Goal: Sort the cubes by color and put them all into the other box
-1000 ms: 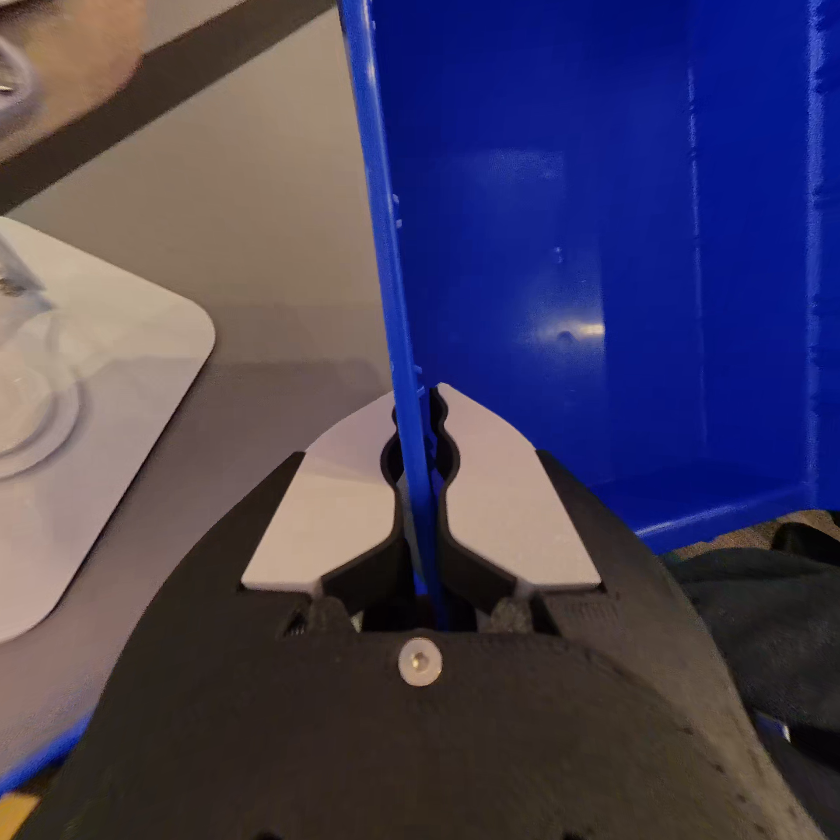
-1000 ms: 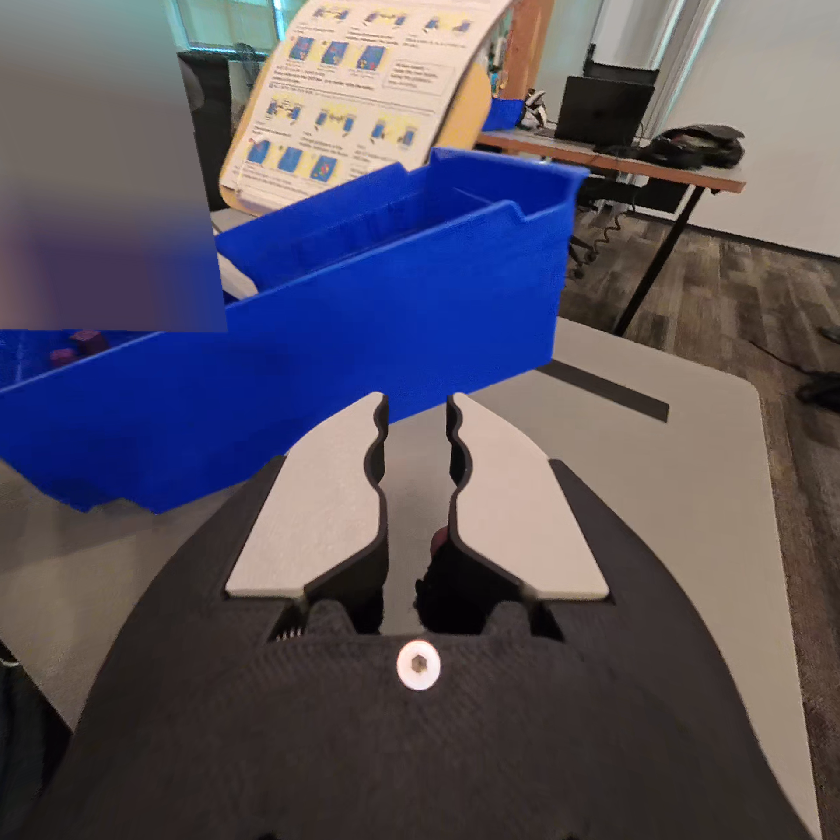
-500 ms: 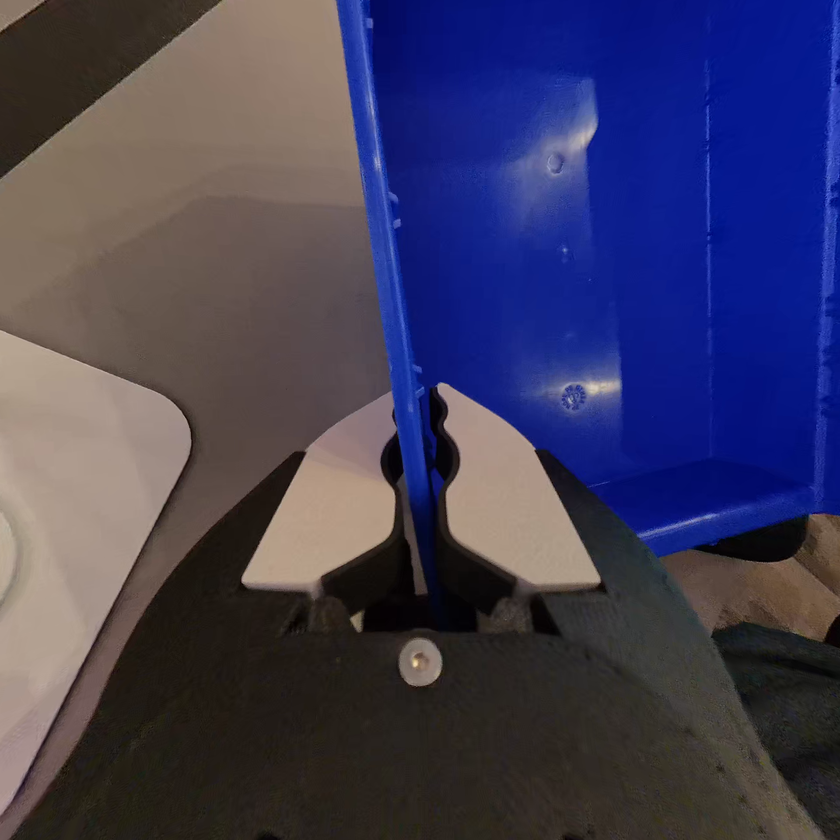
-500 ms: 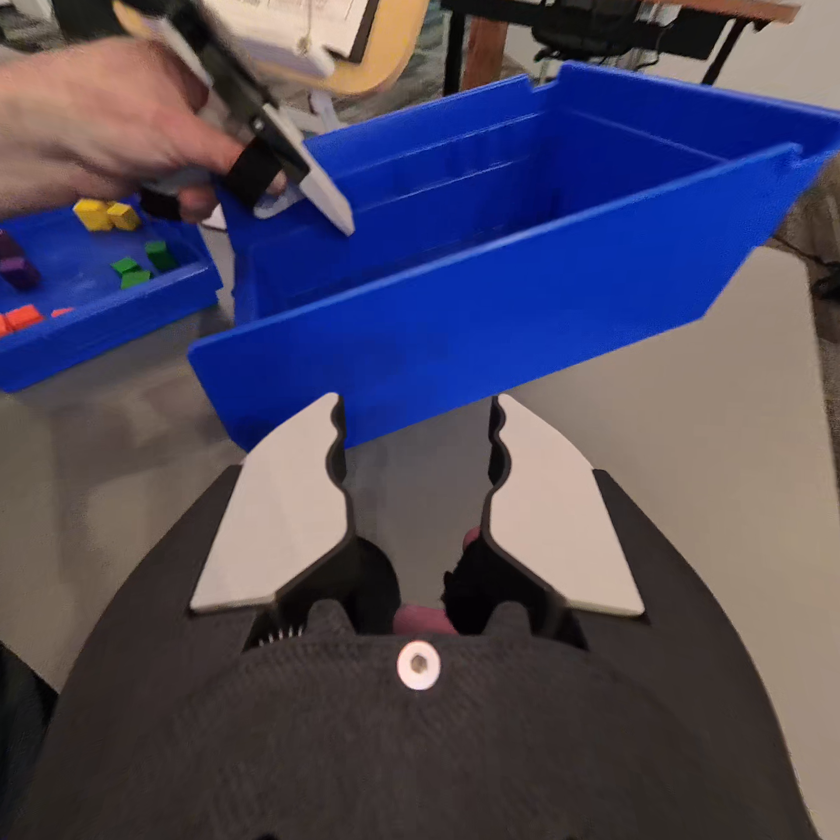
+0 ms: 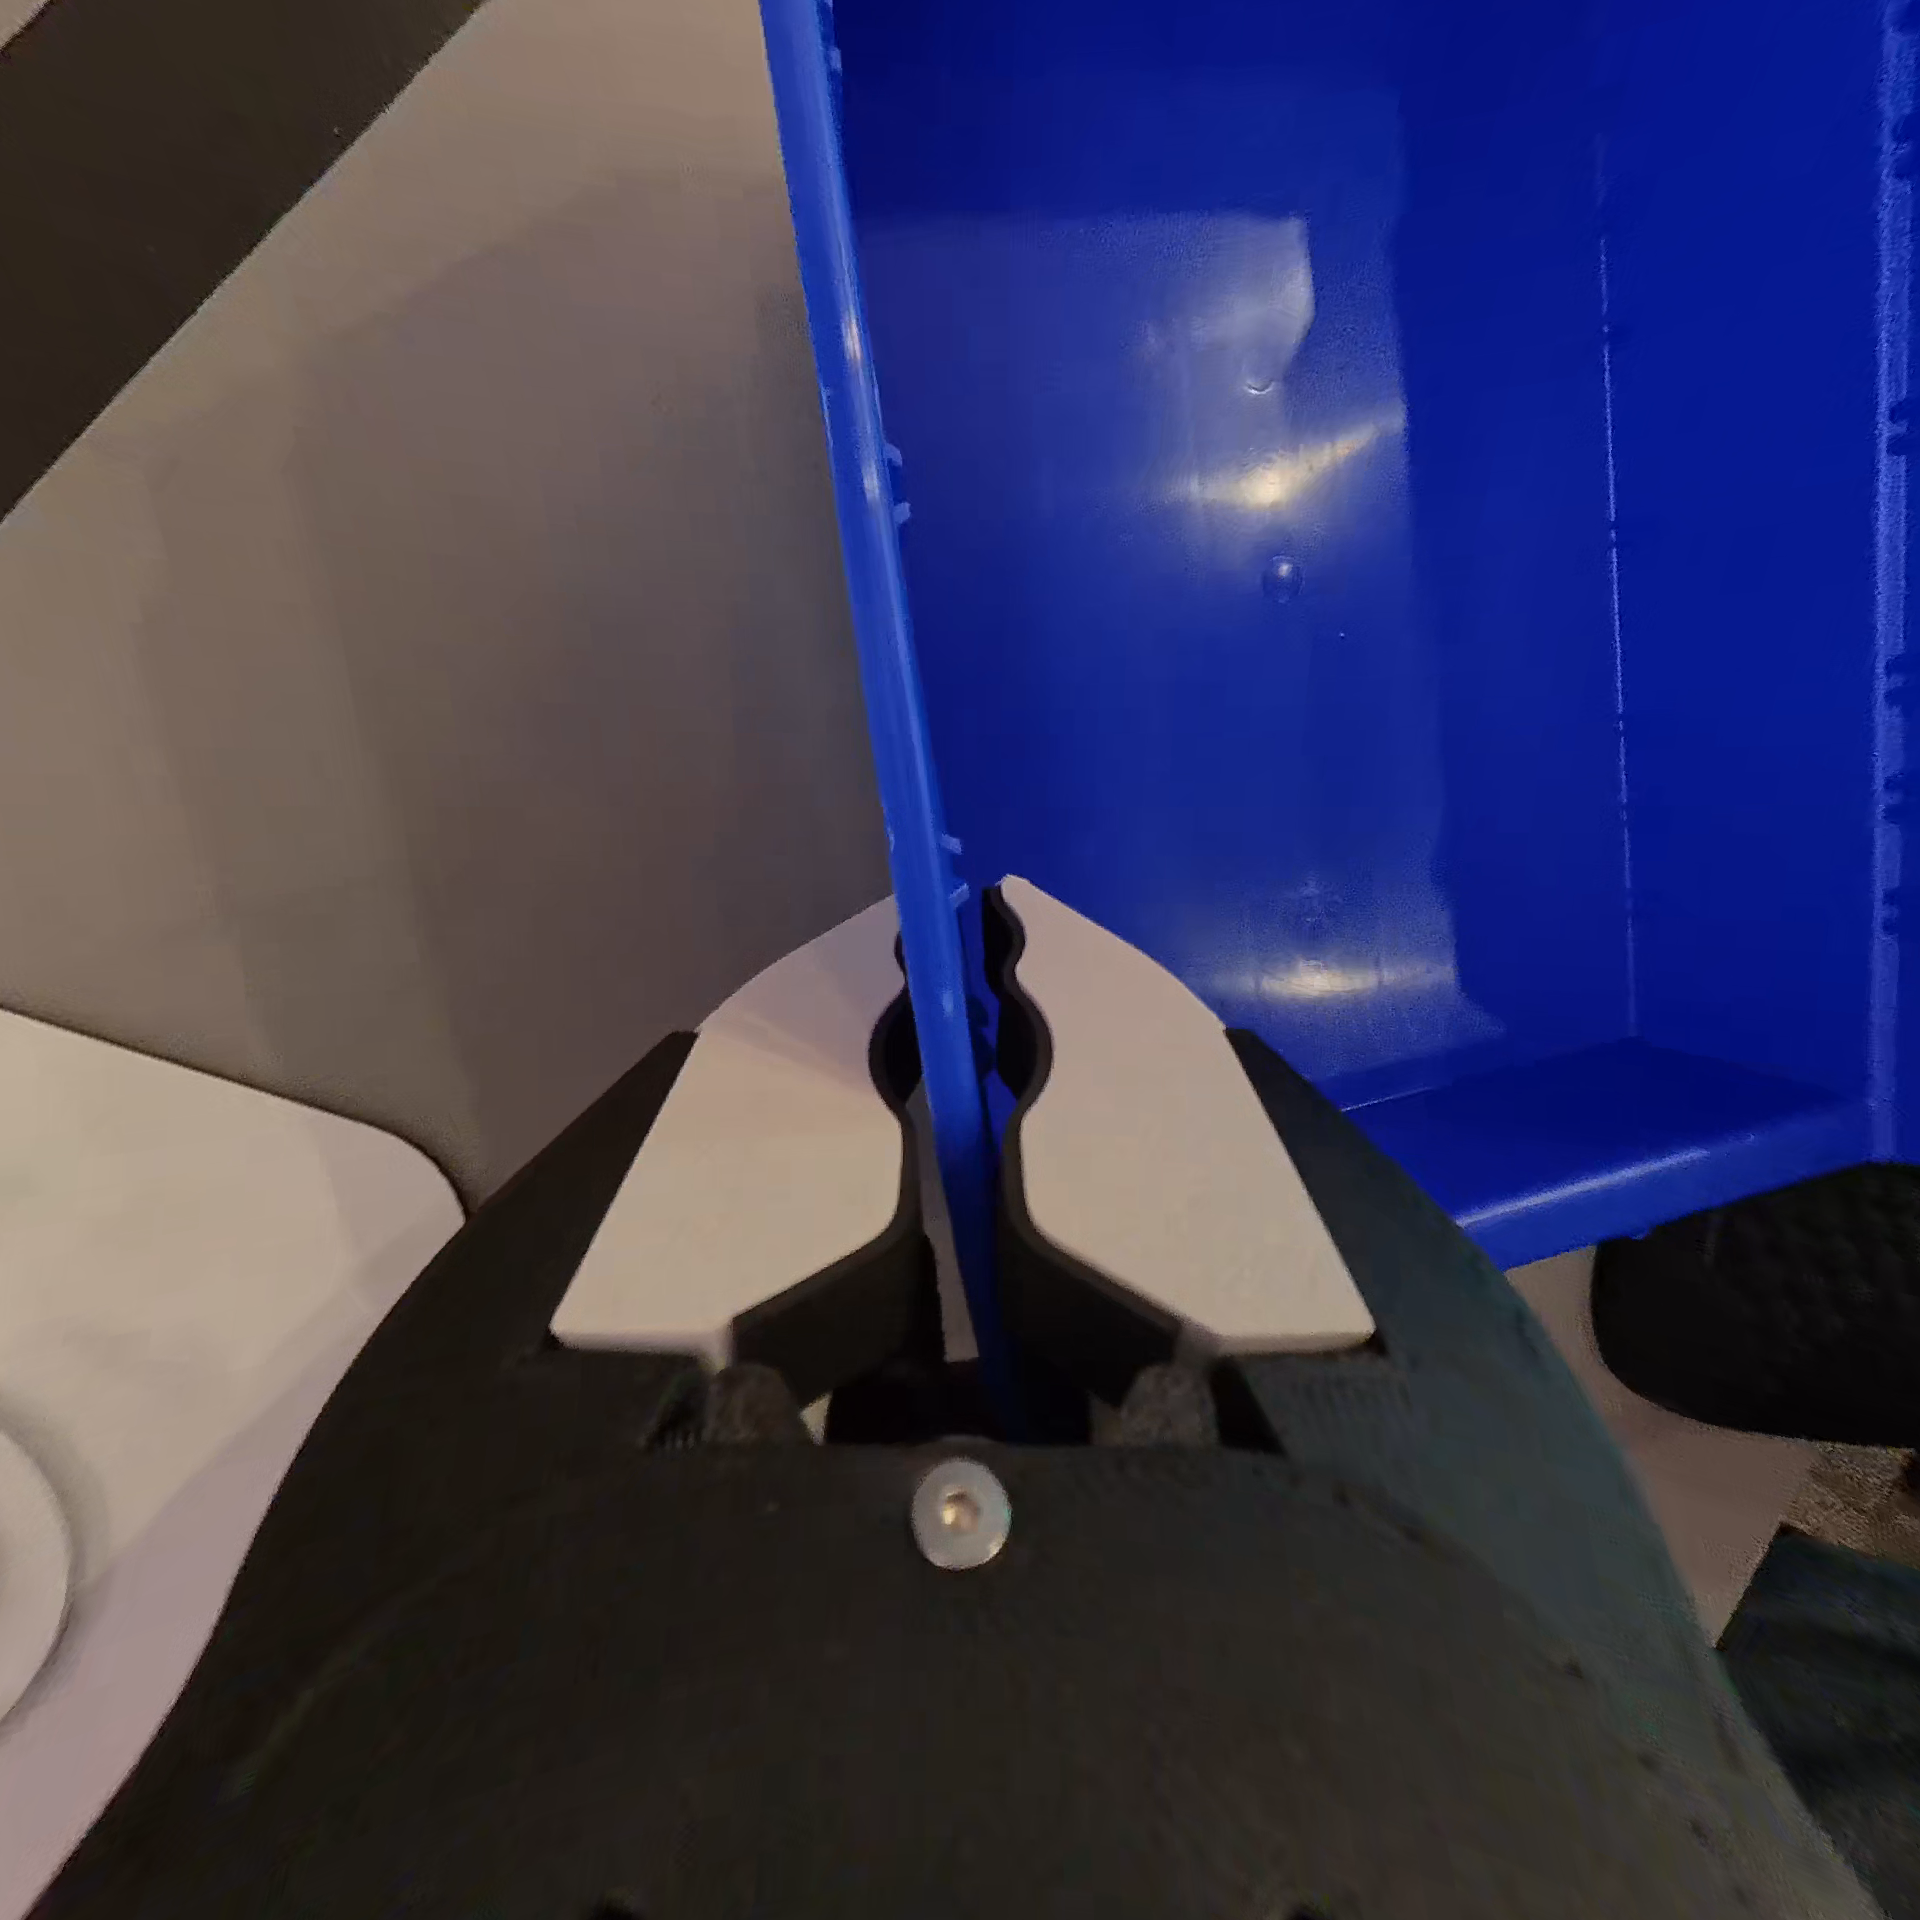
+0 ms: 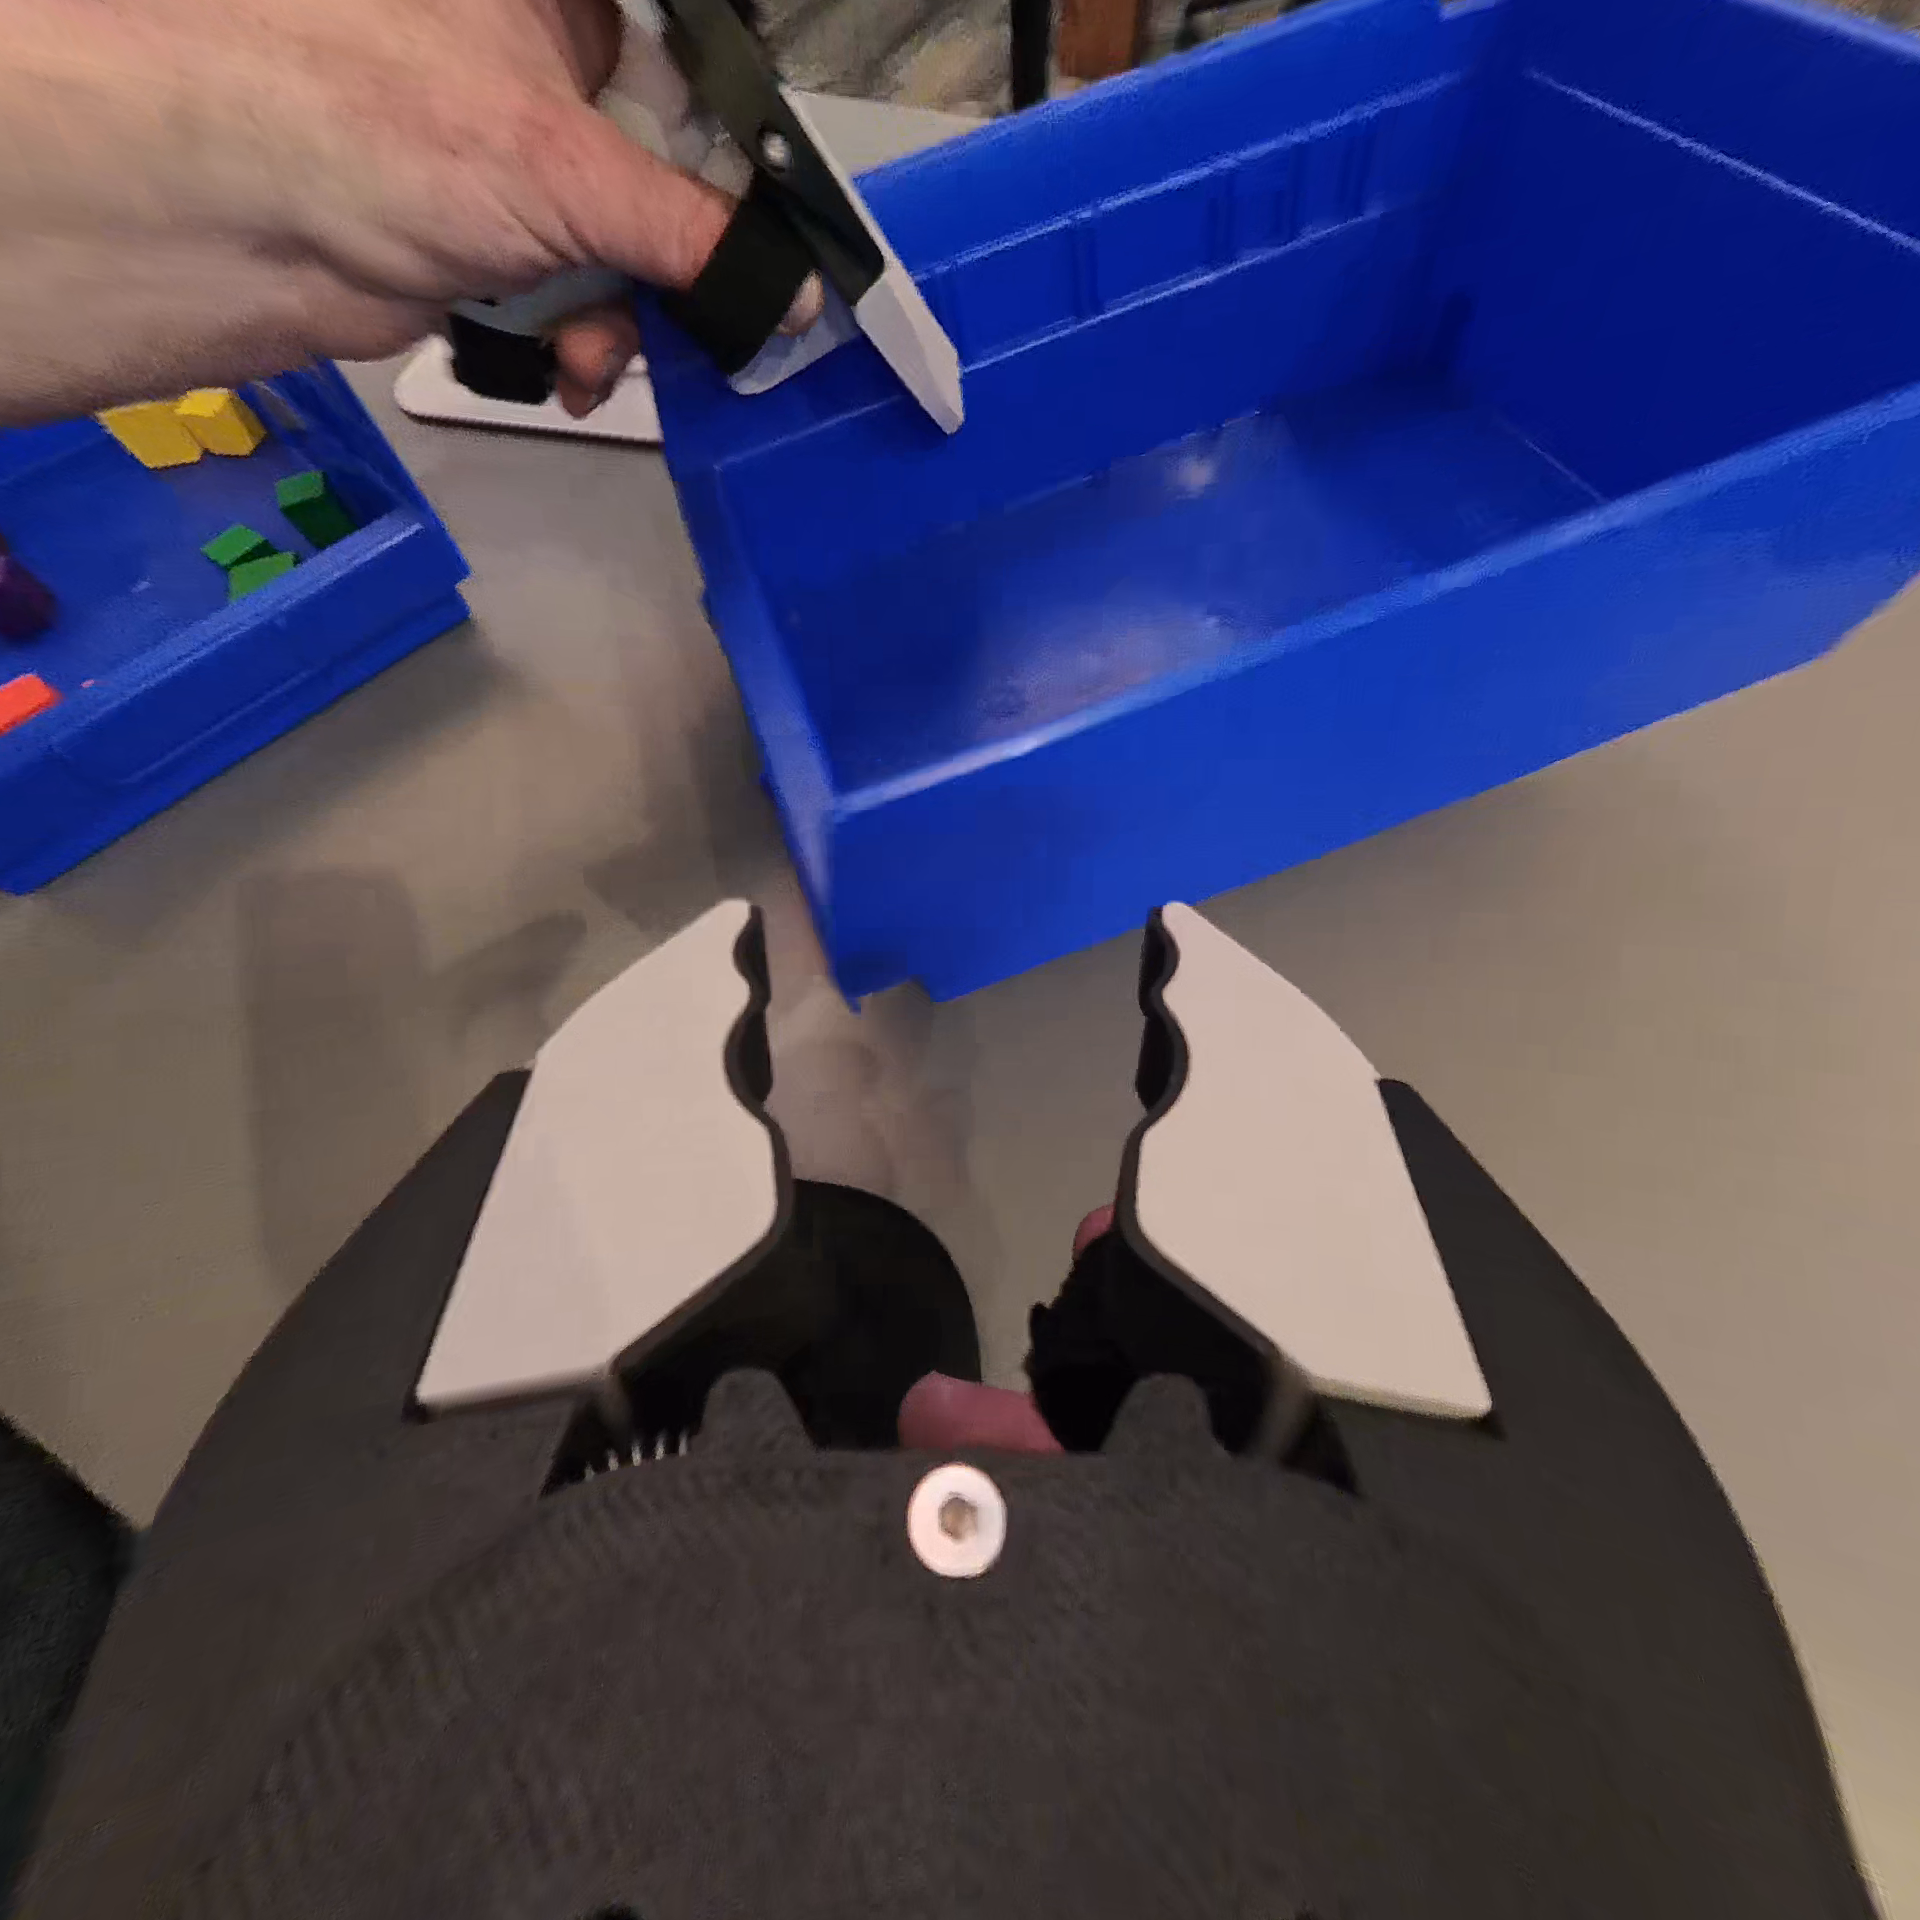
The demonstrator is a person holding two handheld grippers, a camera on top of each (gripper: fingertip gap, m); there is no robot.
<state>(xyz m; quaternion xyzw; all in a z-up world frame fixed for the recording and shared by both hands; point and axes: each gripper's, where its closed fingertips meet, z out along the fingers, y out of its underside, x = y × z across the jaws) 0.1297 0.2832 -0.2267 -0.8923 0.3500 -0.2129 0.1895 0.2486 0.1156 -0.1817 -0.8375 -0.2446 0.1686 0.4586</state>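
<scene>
The small coloured wooden cubes, yellow [image 6: 182, 428], green [image 6: 275, 535], purple [image 6: 19, 601] and red [image 6: 23, 700], lie in a shallow blue plastic box [image 6: 260, 665] at the far left of the grey counter [image 6: 1558, 935]. Beside it a larger glossy blue plastic bin [image 6: 1299, 790] sits tilted, no cubes showing inside. The left tool [image 5: 951, 935] is clamped narrowly on the bin's thin side wall. The right tool [image 6: 951, 940] hangs wide and bare just before the bin's near corner.

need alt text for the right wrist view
The open right gripper hovers over a grey table before an empty blue bin, whose wall the left gripper clamps. Coloured cubes lie in a second bin.
</scene>
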